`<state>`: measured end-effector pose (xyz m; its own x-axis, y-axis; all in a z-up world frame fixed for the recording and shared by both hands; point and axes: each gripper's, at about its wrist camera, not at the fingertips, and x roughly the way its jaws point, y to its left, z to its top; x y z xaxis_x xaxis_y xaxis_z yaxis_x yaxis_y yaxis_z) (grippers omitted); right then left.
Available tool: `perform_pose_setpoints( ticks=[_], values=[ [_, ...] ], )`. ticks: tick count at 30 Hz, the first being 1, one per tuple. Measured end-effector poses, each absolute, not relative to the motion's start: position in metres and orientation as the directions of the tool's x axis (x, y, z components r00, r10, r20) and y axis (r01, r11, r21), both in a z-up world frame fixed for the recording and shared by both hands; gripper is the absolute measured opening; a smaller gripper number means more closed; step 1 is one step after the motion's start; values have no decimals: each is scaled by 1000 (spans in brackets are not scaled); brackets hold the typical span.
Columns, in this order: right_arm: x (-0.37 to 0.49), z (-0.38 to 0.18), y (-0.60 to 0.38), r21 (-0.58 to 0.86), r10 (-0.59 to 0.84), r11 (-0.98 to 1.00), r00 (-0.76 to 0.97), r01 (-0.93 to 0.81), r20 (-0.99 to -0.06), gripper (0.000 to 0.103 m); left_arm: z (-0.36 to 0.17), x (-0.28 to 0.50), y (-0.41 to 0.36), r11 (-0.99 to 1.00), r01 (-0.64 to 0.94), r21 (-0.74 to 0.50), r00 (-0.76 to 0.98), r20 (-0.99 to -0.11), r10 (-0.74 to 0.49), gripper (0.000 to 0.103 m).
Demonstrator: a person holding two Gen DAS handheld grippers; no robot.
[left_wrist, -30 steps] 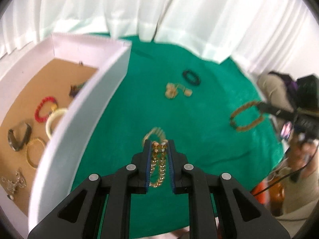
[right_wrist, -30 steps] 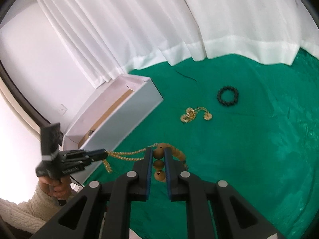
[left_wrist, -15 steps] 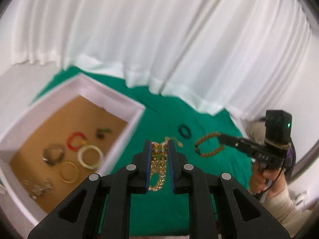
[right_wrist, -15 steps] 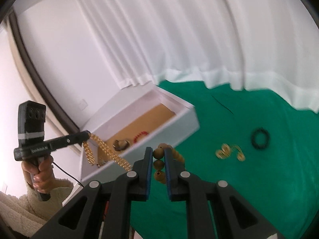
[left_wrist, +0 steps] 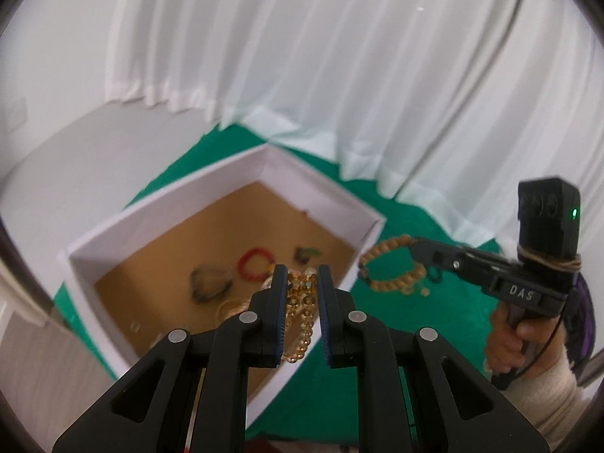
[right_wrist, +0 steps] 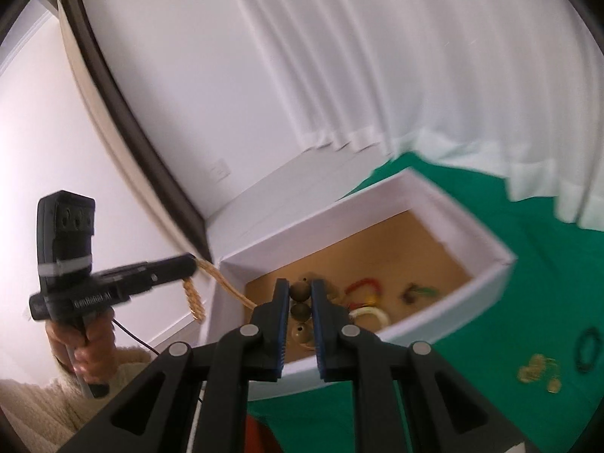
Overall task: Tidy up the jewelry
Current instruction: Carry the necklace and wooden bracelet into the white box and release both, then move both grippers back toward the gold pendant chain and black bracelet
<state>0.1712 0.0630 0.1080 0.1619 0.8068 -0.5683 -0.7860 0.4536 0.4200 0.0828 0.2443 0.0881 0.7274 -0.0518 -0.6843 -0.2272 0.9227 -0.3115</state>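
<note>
box (left_wrist: pixel 372 222) open-topped; white walls ring it | green cloth (right_wrist: pixel 547 275) beside mostly bare

One white box (left_wrist: pixel 332 196), two tongs, perhaps six pieces inside, two bracelets held

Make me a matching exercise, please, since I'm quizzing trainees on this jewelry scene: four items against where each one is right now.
Items:
1. gold chain
2. wooden bead bracelet
3. red bracelet
4. black bracelet

Places:
A. lying on the green cloth
B. gripped by the right gripper
C. lying inside the white box
D. gripped by the left gripper

Pairs: 1-D, 2-B, 3-C, 4-A
</note>
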Motion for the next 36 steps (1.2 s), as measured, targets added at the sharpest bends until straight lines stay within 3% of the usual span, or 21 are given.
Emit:
perform_pose_setpoints(
  ticks=[10, 14, 15, 16, 17, 18, 20, 24, 28, 32, 36],
  values=[
    [143, 14, 154, 458, 711, 408, -40, -790, -702, 12, 5, 62, 267, 890, -377, -258, 590, -807, 16, 13],
    [137, -14, 169, 411, 646, 447, -32, -795, -763, 15, -12, 59, 267, 899, -421, -119, 532, -835, 138, 16],
    [137, -16, 166, 395, 639, 458, -14, -796, -769, 22, -13, 58, 267, 899, -430, -82, 526, -832, 176, 19],
    [137, -14, 162, 389, 644, 465, 2, -795, -765, 34, -10, 57, 265, 900, -433, -51, 528, -823, 208, 29],
    [138, -7, 156, 391, 655, 472, 17, -790, -756, 36, -7, 56, 265, 902, -430, -49, 541, -814, 213, 42],
    [139, 0, 147, 392, 665, 477, 32, -787, -746, 36, -3, 53, 263, 904, -424, -57, 559, -802, 212, 49],
    [139, 19, 130, 372, 687, 488, 85, -790, -721, 36, 9, 51, 255, 913, -398, -84, 609, -769, 194, 63],
    [126, 51, 84, 270, 686, 553, 247, -788, -684, 51, 25, 57, 222, 946, -303, -111, 678, -723, 132, 72],
    [115, 51, 28, 212, 644, 641, 367, -738, -671, 53, 26, 67, 172, 975, -176, -134, 703, -710, 29, 83],
    [103, 23, -43, 142, 524, 777, 504, -614, -687, 53, 7, 83, 106, 989, -29, -142, 673, -735, -85, 85],
    [95, -18, -118, 42, 309, 912, 617, -407, -724, 53, -21, 102, 51, 987, 83, -141, 628, -761, -161, 86]
  ],
)
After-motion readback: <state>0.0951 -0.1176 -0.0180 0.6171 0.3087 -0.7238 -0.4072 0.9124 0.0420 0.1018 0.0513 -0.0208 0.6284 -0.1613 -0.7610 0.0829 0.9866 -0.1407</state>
